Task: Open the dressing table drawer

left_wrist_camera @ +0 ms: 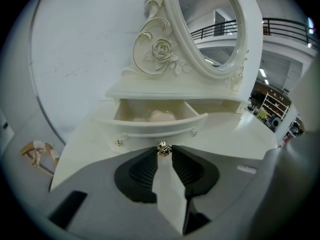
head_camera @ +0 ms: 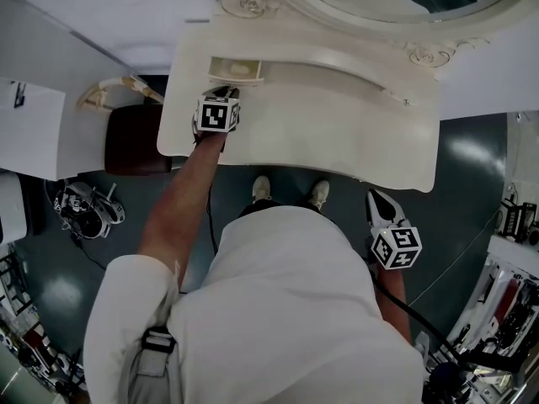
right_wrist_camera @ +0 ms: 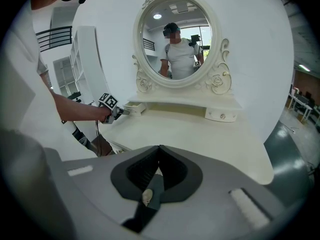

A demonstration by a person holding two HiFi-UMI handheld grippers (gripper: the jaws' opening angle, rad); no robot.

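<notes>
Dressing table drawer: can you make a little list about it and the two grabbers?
drawer: pulled out partway, with a pale object inside
knob: gold, on the drawer front
left gripper: jaws shut on the knob
right gripper: jaws shut, empty, held back from the dressing table

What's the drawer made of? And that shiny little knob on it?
The drawer looks like wood painted glossy cream: the colour is smooth and even with soft reflections, though it could be moulded board underneath. The knob looks like polished gold-toned metal, because it shows bright glints.
</notes>
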